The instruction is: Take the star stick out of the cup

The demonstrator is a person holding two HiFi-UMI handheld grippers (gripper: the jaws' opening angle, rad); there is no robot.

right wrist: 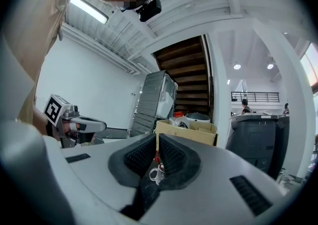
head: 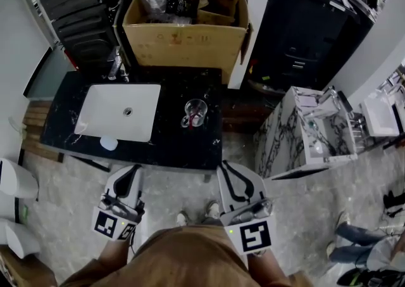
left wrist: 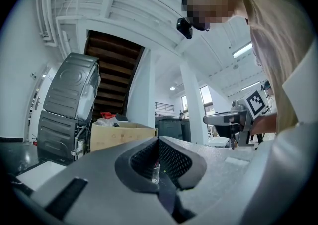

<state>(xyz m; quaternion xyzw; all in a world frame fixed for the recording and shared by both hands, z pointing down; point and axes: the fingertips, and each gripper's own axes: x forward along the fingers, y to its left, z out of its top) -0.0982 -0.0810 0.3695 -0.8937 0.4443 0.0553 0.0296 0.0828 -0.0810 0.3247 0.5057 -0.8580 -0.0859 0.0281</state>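
A clear glass cup [head: 195, 113] stands on the black counter [head: 183, 149], right of the sink. A red star stick [head: 190, 120] leans inside it. Both grippers hover in front of the counter's near edge, well short of the cup. My left gripper [head: 135, 168] is shut and holds nothing. My right gripper [head: 223, 166] is also shut and empty. In the left gripper view the cup [left wrist: 155, 172] shows small through the gap below the closed tips [left wrist: 158, 139]. In the right gripper view the cup [right wrist: 156, 173] and the red stick [right wrist: 157, 158] sit straight ahead beyond the closed jaws.
A white sink basin [head: 120, 111] is set in the counter's left half, with a small white object [head: 109, 144] near its front. A cardboard box [head: 183, 32] of clutter stands behind the counter. A marble vanity [head: 297, 137] stands to the right. Someone's legs [head: 361, 241] show at bottom right.
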